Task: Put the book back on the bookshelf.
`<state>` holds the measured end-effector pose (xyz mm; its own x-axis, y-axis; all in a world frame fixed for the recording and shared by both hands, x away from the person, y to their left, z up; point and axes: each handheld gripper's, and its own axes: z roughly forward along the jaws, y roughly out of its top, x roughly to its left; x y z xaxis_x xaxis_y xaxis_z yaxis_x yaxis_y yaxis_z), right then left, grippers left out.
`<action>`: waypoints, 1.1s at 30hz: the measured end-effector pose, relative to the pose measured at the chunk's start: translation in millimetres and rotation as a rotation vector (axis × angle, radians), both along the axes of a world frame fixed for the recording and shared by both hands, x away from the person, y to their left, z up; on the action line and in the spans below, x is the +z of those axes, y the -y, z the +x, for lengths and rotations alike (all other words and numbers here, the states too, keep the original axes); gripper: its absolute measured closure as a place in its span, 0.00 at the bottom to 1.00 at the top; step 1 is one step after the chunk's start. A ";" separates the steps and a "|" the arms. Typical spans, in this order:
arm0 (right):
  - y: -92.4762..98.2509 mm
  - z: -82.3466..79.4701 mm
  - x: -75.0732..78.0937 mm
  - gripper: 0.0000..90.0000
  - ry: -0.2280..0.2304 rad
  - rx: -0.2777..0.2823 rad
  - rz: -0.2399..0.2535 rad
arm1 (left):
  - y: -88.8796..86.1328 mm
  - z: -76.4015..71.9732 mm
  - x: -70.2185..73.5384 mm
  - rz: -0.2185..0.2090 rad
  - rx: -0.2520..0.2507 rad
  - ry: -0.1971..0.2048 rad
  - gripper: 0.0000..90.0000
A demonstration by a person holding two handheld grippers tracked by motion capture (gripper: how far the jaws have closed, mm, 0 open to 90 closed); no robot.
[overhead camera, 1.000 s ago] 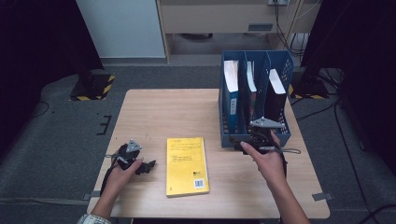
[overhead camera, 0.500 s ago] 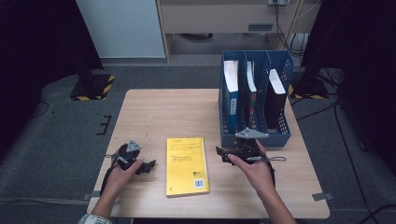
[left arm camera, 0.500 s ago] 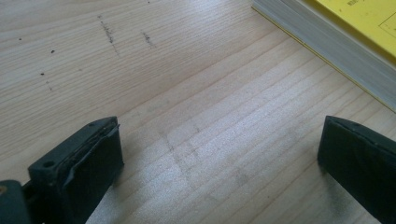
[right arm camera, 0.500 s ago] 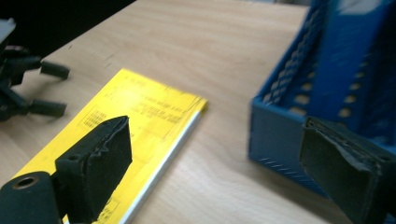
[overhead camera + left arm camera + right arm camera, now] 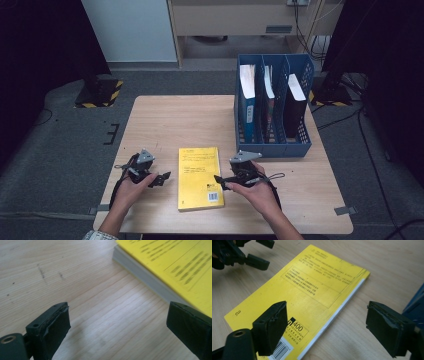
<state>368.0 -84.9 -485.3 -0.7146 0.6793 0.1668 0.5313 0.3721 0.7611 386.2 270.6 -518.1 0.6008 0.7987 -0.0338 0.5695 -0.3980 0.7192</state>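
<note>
Approaching the flat yellow paperback book [image 5: 200, 177] from its right side, the right gripper [image 5: 220, 182] has come away from the blue plastic file rack [image 5: 273, 145], where it was a second ago, and has sunk toward the light wooden table [image 5: 175, 115]. Its jaws have just been closing a little, but they are apart, with nothing pressed between them. In the right gripper view the book [image 5: 304, 297] lies just ahead of this gripper [image 5: 325, 327], with its long white page edge running between the two jaws and its barcode corner under the left jaw.

The left gripper [image 5: 162, 178] rests at the other side of the book, where it was before (the left hand has hardly moved). Its jaws have narrowed a little but stand wide apart and hold nothing. In the left gripper view, the grey page edge of the book [image 5: 160, 270] is just ahead and to the right of this gripper [image 5: 117, 322].

The book lies flat, cover down, between the two grippers, untouched. I judge that the right hand is preparing to take the book by its right edge, probably to place it in the rack with the other three books [image 5: 270, 97]. The edge lies low on the table, so a jaw must slide under it.
</note>
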 end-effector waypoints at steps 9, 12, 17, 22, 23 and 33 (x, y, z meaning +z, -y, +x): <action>-10.8 -3.2 -12.2 0.22 -0.053 0.074 -0.017 | 28.0 -18.0 7.7 -0.049 -0.051 -0.019 0.10; -13.0 -3.1 -16.5 0.17 -0.070 0.077 -0.027 | 37.9 -22.6 7.5 -0.050 -0.077 -0.019 0.11; -15.1 -2.8 -22.5 0.13 -0.088 0.068 -0.037 | 49.4 -25.0 4.5 -0.038 -0.100 -0.025 0.11; -18.9 -1.9 -28.3 0.11 -0.105 0.070 -0.062 | 56.3 -26.0 0.6 -0.016 -0.114 -0.039 0.11; -19.5 -2.0 -29.0 0.11 -0.108 0.075 -0.071 | 57.4 -25.9 -1.0 -0.012 -0.120 -0.049 0.11; -23.6 -2.4 -38.0 0.10 -0.146 0.084 -0.105 | 56.1 -23.9 -5.1 -0.057 -0.123 -0.103 0.11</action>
